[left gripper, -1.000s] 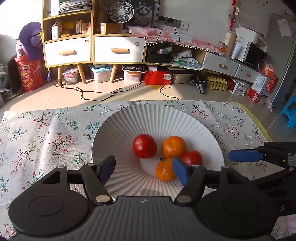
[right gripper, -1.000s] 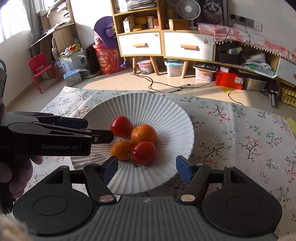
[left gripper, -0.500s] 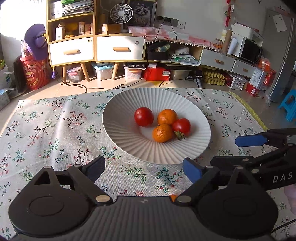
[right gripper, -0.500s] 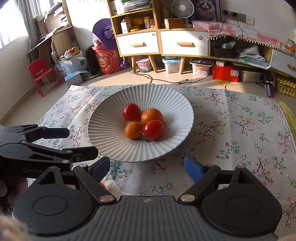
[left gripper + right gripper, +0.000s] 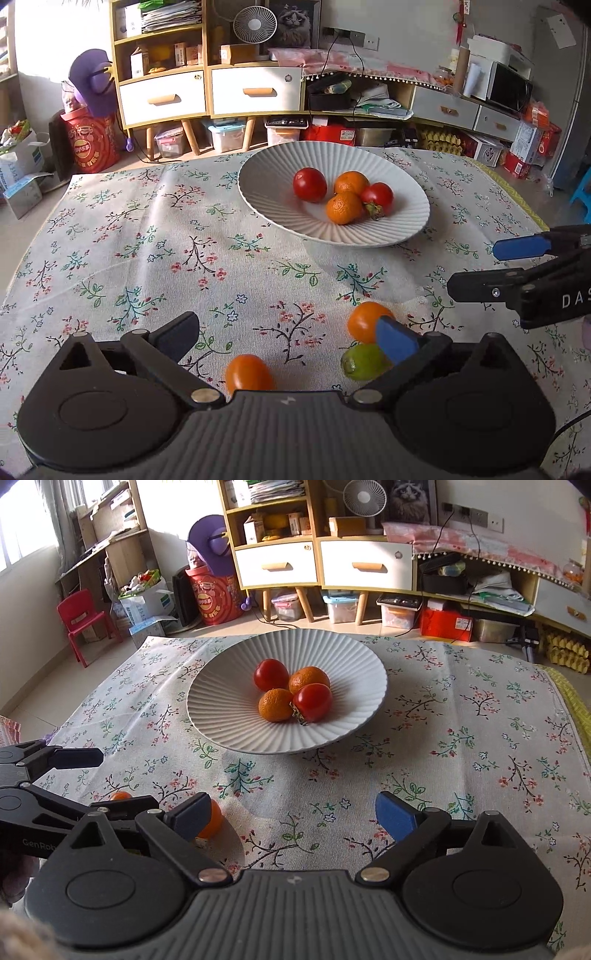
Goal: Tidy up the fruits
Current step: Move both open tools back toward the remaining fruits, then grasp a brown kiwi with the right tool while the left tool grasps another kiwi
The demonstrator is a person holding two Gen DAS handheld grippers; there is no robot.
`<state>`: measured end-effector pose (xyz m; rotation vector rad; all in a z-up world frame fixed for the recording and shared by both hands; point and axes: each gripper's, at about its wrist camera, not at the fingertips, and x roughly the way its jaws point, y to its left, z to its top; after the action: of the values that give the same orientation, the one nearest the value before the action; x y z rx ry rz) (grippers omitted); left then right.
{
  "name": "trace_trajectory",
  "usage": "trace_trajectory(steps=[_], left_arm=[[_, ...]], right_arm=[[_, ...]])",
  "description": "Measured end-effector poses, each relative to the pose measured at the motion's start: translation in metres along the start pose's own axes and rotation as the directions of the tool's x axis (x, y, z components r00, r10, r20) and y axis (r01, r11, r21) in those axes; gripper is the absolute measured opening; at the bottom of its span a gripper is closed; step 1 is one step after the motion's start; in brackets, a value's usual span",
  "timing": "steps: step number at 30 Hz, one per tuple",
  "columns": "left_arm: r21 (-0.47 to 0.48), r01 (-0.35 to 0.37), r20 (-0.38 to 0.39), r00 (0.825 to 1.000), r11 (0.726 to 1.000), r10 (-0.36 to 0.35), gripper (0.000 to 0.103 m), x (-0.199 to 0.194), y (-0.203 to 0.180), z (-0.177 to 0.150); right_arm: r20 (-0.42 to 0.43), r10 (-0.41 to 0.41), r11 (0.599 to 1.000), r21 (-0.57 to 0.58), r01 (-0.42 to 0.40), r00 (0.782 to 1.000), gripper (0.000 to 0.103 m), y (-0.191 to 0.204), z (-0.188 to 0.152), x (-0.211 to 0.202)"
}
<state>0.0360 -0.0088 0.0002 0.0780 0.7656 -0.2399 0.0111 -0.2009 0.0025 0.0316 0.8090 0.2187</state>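
A white ribbed plate (image 5: pixel 258 199) (image 5: pixel 207 709) holds two red tomatoes (image 5: pixel 309 184) (image 5: pixel 270 674) and two mandarins (image 5: pixel 343 208) (image 5: pixel 275 705). On the near cloth lie two orange fruits (image 5: pixel 364 321) (image 5: pixel 247 374) and a green one (image 5: pixel 360 362). My left gripper (image 5: pixel 288 332) hangs over them, its jaws opening wide; the nearest orange fruit sits below between them, untouched. My right gripper (image 5: pixel 291 812) is well short of the plate, its jaws opening with only cloth between them. An orange fruit (image 5: pixel 212 818) peeks from behind its left finger.
A floral tablecloth (image 5: pixel 147 258) covers the table, with its edges close on the left and far side. Each gripper shows at the side of the other's view: right gripper (image 5: pixel 474 266), left gripper (image 5: pixel 125 781). Shelves, drawers and boxes stand behind.
Both grippers have drawn back from the plate toward the near edge and their jaws have spread wider. Loose orange and green fruits have come into view on the cloth.
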Motion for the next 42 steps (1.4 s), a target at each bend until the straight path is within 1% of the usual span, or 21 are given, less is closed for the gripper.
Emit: trace_trajectory(steps=[9, 16, 23, 26, 30, 35, 38, 40, 42], left_arm=[[-0.010, -0.029, 0.004, 1.000, 1.000, 0.029, 0.097, -0.011, 0.015, -0.028], [0.051, -0.053, 0.027, 0.998, 0.997, 0.051, 0.097, -0.020, 0.019, -0.045], [0.033, -0.048, 0.028, 0.999, 0.998, 0.047, 0.097, -0.020, 0.027, -0.060], [0.032, -0.045, 0.028, 0.999, 0.998, 0.044, 0.097, -0.018, 0.030, -0.066], [0.046, -0.052, 0.020, 0.998, 0.998, 0.051, 0.097, -0.015, 0.029, -0.071], [0.030, -0.042, 0.028, 0.999, 0.999, 0.041, 0.096, -0.014, 0.030, -0.074], [0.025, -0.026, 0.033, 0.999, 0.999, 0.025, 0.093, -0.015, 0.030, -0.075], [0.019, -0.011, 0.036, 0.999, 1.000, 0.010, 0.088, -0.016, 0.030, -0.075], [0.020, -0.003, 0.040, 0.999, 1.000, 0.002, 0.081, -0.017, 0.029, -0.075]], right_arm=[[-0.015, 0.032, 0.999, -0.039, -0.032, 0.999, 0.096, 0.009, -0.021, 0.002], [-0.029, 0.050, 0.995, -0.087, -0.053, 0.998, 0.096, 0.013, -0.037, 0.000], [-0.054, 0.082, 0.985, -0.148, -0.089, 0.995, 0.097, 0.028, -0.055, -0.002], [-0.039, 0.080, 0.978, -0.191, -0.086, 0.996, 0.097, 0.033, -0.059, -0.005], [-0.021, 0.091, 0.975, -0.200, -0.094, 0.996, 0.097, 0.036, -0.063, -0.008], [0.001, 0.097, 0.971, -0.219, -0.095, 0.995, 0.093, 0.039, -0.065, -0.010], [0.011, 0.095, 0.970, -0.227, -0.090, 0.995, 0.088, 0.040, -0.066, -0.010], [0.014, 0.099, 0.968, -0.233, -0.093, 0.995, 0.084, 0.041, -0.066, -0.011], [0.017, 0.104, 0.966, -0.241, -0.097, 0.994, 0.080, 0.042, -0.066, -0.011]])
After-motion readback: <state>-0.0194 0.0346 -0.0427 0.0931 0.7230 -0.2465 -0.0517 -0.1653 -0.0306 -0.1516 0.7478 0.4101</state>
